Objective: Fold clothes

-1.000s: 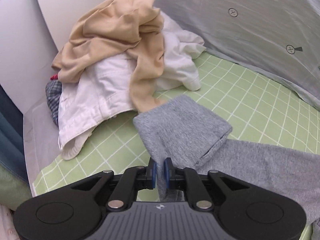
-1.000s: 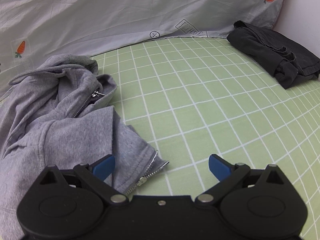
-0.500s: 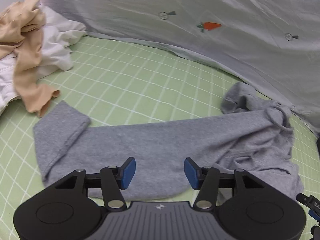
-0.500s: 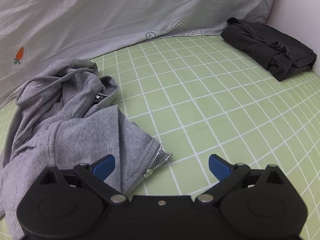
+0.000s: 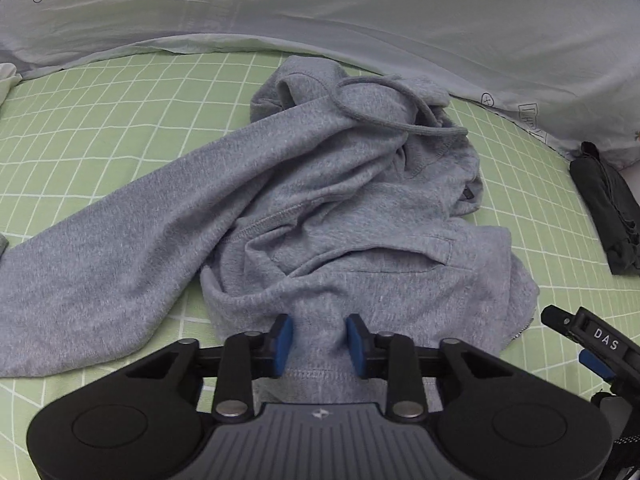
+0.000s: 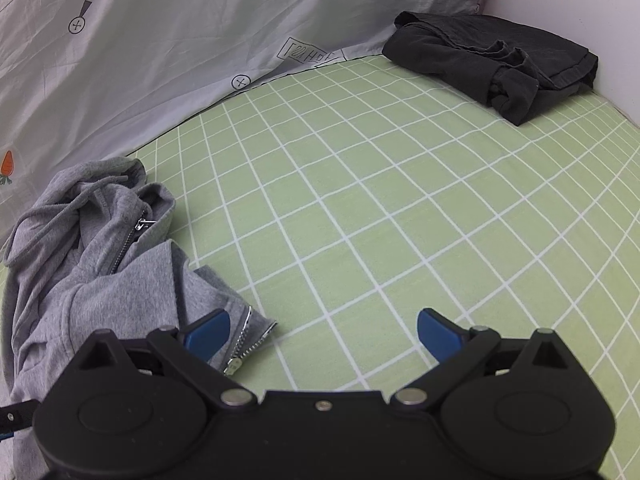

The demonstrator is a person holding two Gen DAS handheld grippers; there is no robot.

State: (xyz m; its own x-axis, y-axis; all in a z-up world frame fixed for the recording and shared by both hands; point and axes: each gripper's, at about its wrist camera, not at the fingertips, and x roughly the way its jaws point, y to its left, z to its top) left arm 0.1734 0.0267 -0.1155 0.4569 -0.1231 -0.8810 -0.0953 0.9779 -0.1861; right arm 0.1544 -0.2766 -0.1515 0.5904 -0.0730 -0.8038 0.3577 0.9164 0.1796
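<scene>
Your left gripper [image 5: 319, 340] has its jaws partly apart, and the hem of the grey hoodie [image 5: 320, 208] runs up between the blue pads, though neither pad is pressing on the cloth. The hoodie lies rumpled on the green checked bed sheet [image 5: 100, 120] straight ahead of you, with one sleeve [image 5: 120, 240] stretched out flat to your left and the hood with its drawstring [image 5: 384, 120] bunched at the far end, close to the pale printed quilt [image 5: 320, 12]. Your right gripper [image 6: 320, 330] has its jaws spread wide over bare sheet; its left pad [image 6: 208, 330] sits just beside the hoodie's zipper corner [image 6: 250, 340], which lies to the left of the gap rather than inside it. From the right wrist view the hoodie [image 6: 92, 280] fills the left side, with the zipper pull visible higher up. A folded black garment [image 6: 500, 64] rests well apart at the far right of the bed, against the white wall [image 6: 560, 8] and the quilt's edge. In the left wrist view, part of your right gripper shows at the lower right edge.
</scene>
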